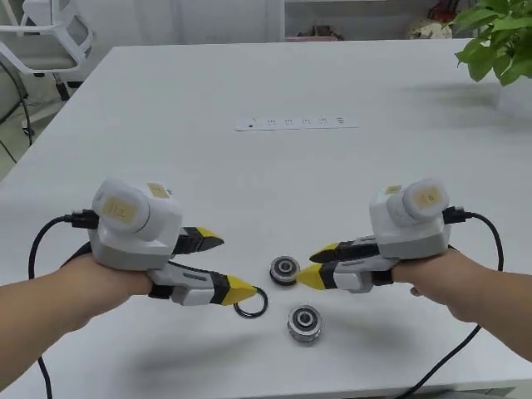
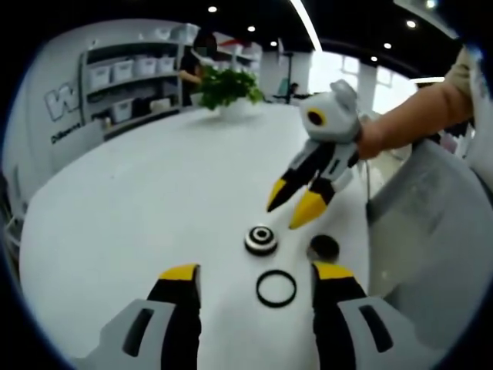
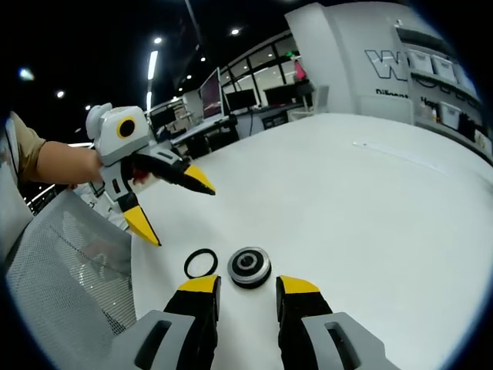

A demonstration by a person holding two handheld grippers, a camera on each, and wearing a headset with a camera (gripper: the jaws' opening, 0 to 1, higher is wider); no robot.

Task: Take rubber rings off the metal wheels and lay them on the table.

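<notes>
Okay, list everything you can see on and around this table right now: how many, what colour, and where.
metal wheels: two, silver and black, on the table between the tool tips, the second nearer the person.
rubber ring: one, black, flat on the table by the left tool's lower tip.
table: one, white.
strip: one, white with small dark marks, far middle of the table.
plant: one, green, far right corner.
chair: one, white, beyond the far left corner.
cables: two, black, trailing from the tools.
left tool: one, grey, yellow-tipped, open.
right tool: one, same colours, open.
</notes>
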